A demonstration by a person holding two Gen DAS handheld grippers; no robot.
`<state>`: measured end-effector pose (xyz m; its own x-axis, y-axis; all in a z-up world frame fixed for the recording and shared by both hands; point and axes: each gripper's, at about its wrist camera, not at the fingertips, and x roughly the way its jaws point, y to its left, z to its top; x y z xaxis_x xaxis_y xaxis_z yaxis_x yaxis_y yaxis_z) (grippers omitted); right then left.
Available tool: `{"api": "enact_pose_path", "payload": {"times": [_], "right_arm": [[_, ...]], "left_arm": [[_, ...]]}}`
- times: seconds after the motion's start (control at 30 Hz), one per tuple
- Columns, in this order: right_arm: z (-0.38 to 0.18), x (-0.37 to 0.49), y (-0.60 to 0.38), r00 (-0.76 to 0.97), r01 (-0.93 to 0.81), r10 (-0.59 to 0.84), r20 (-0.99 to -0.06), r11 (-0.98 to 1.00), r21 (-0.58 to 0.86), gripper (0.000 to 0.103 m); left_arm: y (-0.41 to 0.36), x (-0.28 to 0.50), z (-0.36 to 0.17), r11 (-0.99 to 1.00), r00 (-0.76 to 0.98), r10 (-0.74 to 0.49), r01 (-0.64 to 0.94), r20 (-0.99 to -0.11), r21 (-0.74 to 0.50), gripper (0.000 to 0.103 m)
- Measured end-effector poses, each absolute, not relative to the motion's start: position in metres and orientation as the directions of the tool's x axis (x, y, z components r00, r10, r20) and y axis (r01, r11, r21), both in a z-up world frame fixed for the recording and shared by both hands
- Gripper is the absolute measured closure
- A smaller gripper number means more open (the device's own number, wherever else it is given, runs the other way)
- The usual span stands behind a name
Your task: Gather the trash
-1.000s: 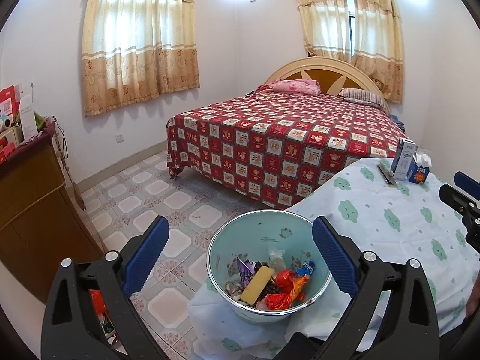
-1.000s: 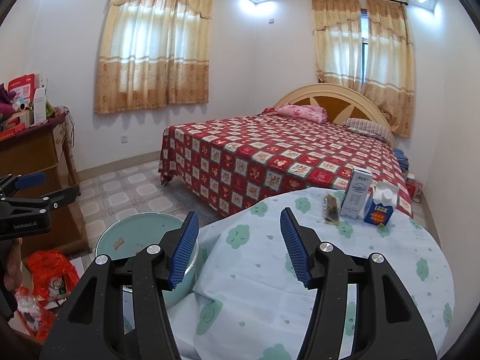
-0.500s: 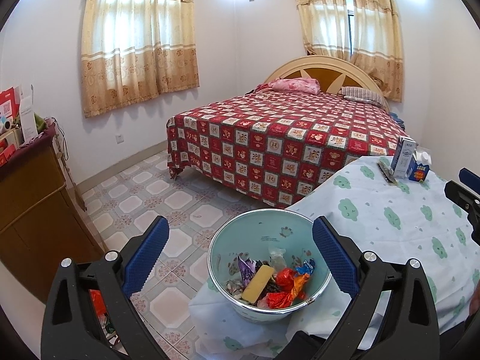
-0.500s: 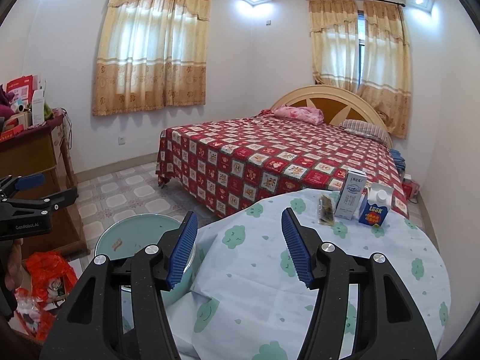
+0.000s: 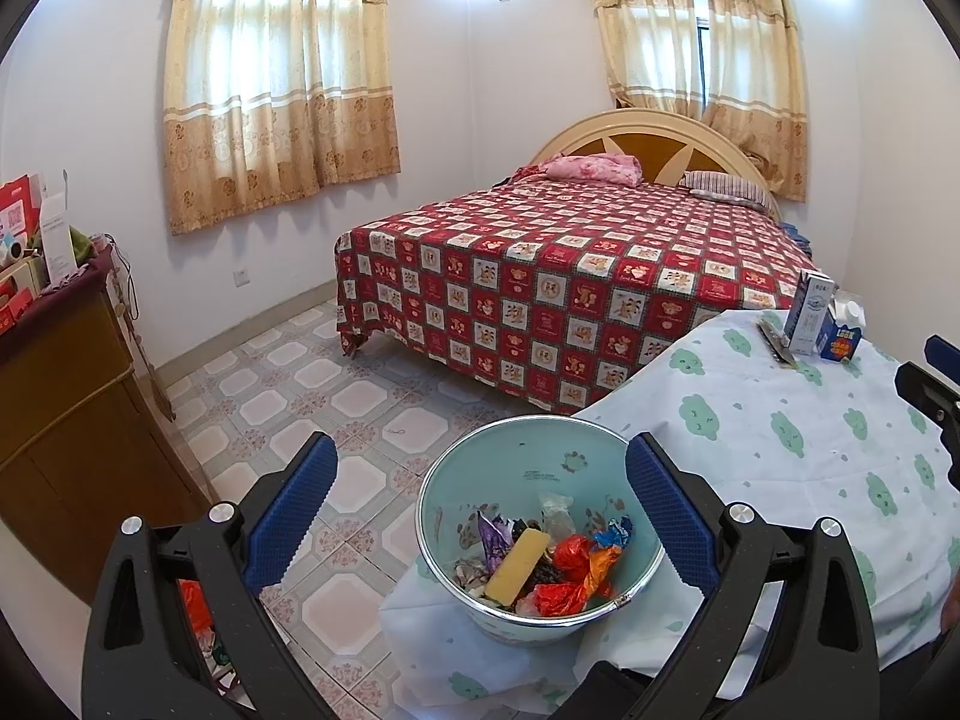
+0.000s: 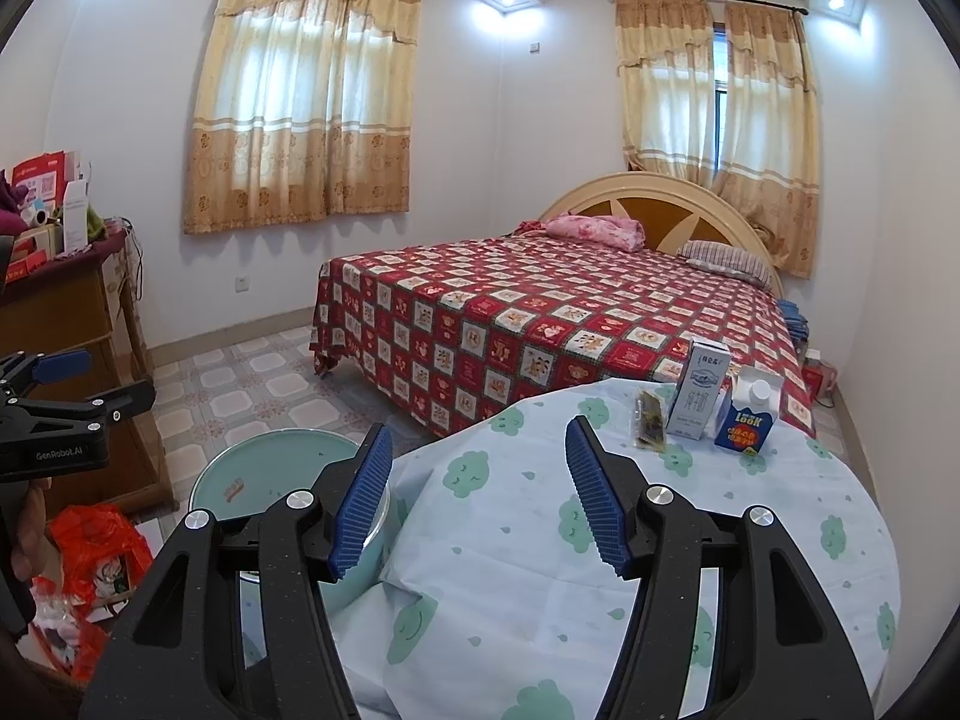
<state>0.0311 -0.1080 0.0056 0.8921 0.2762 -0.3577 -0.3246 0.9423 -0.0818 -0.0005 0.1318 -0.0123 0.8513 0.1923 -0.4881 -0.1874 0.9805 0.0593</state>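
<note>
Right claw (image 6: 477,492): jaws apart, just been widening, nothing between them, poised over the cloud-print tabletop (image 6: 690,540). Left claw (image 5: 477,510): jaws wide apart, empty, above the teal basin (image 5: 528,462) holding wrappers (image 5: 558,564). Remaining trash at one o'clock: dark packet (image 6: 650,422), white carton (image 6: 699,391), blue carton (image 6: 747,417) beside it.

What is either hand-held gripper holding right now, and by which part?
Nothing. The left hand-held gripper stands open above the bowl without touching it. The right hand-held gripper is open over the tablecloth, its jaws just having opened further, with nothing between them.
</note>
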Motion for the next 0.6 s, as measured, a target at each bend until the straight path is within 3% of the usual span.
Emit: {"api": "enact_pose_path", "payload": {"times": [0.6], "right_arm": [[0.0066,0.0299,-0.1142,0.905,-0.303,0.259,-0.336,0.949,-0.084,0.035]], "left_arm": [[0.1273,0.0018,-0.0122,0.98,0.852,0.198,-0.184,-0.485,0.075,0.008]]}}
